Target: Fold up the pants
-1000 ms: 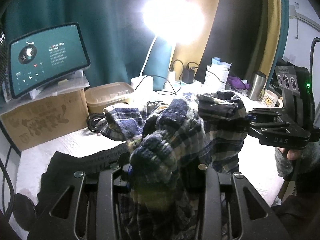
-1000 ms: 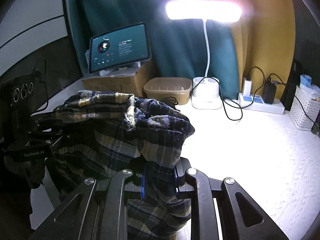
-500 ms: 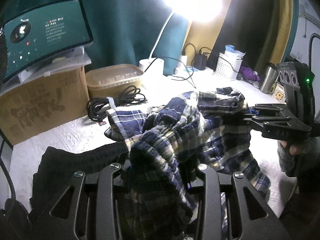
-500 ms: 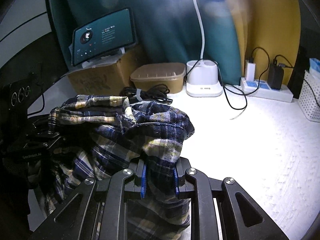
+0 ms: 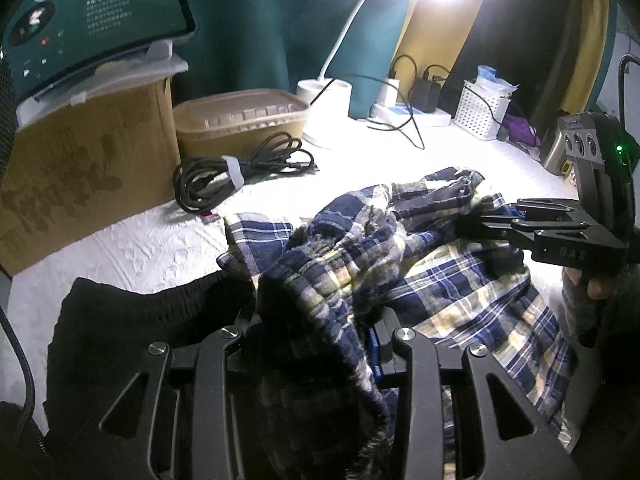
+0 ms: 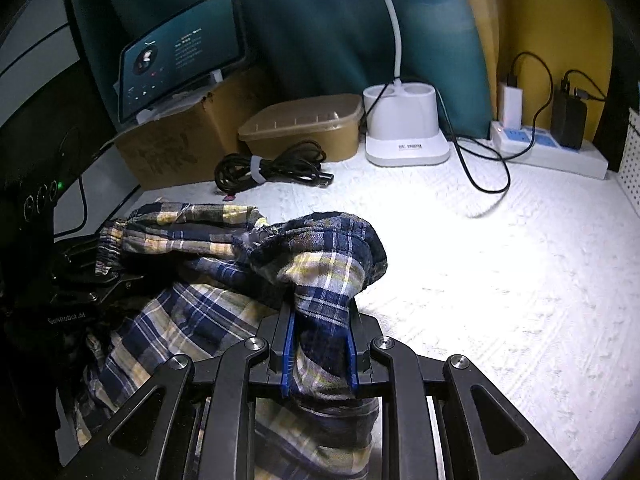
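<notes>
The blue, yellow and white plaid pants (image 5: 460, 292) hang bunched between my two grippers, low over the white textured table (image 5: 140, 248). My left gripper (image 5: 316, 344) is shut on one bunched edge of the pants. My right gripper (image 6: 320, 344) is shut on another bunched edge, its blue pads (image 6: 287, 356) pressing the cloth. The pants also show in the right wrist view (image 6: 192, 316), draping down to the left. The right gripper shows in the left wrist view (image 5: 480, 220), gripping the cloth at the right.
A black garment (image 5: 132, 320) lies on the table by my left gripper. A coiled black cable (image 5: 240, 176), a tan plastic tub (image 5: 240, 120), a cardboard box (image 5: 80, 168) with a tablet (image 5: 88, 20), a lamp base (image 6: 404, 128), a power strip (image 6: 552, 148) and a white basket (image 5: 484, 112) stand at the back.
Both grippers have come down and forward with the pants. The cloth hangs lower, nearer the table. The lamp head has left the right wrist view.
</notes>
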Demonstrator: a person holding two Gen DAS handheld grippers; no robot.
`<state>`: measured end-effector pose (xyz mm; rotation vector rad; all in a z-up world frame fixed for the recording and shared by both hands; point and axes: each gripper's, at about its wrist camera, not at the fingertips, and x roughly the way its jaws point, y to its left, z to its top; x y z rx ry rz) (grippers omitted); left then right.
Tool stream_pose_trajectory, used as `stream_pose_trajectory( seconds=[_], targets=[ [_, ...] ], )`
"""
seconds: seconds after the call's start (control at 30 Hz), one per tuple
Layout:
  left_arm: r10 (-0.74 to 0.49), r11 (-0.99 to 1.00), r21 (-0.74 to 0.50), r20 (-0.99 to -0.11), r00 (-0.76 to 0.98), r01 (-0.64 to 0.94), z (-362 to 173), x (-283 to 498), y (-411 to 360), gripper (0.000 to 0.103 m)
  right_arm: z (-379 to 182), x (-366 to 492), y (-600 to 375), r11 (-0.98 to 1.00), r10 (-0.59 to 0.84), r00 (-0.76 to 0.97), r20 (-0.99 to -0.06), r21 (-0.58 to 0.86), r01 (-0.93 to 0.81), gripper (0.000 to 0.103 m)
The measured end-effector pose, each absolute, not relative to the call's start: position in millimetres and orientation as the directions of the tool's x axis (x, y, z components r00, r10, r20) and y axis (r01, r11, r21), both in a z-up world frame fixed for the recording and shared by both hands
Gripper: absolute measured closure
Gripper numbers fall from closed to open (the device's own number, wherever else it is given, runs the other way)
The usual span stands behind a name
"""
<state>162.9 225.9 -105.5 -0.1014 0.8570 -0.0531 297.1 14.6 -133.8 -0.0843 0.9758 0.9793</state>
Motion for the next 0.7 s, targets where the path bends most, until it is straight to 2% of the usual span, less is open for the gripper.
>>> stream_pose_trajectory(
  seconds=[0.23,0.4,0.47,0.5,0.7],
  targets=[
    [-0.087,0.993,-0.117,-0.763,0.64,-0.004,-110,164,232,0.065,-151,314,17,0.611,0.655,0.159,-0.738,0.394,-0.686,0.082],
    [-0.079,0.993,-0.113,-0.765,0.639,-0.013,-111,163,233,0.065,-157,323,11,0.647,0.638,0.195,-0.745,0.381,-0.661,0.066],
    [-0.078,0.994,-0.113,-0.765,0.64,-0.014,-111,163,233,0.065,-157,328,5,0.675,0.615,0.236,-0.752,0.348,-0.65,0.049],
    [-0.078,0.993,-0.114,-0.764,0.64,-0.015,-111,162,234,0.065,-157,331,2,0.689,0.603,0.248,-0.758,0.339,-0.64,0.046],
    [-0.075,0.993,-0.117,-0.772,0.631,-0.024,-110,164,236,0.063,-157,345,-21,0.778,0.505,0.342,-0.792,0.247,-0.578,0.045]
  ],
)
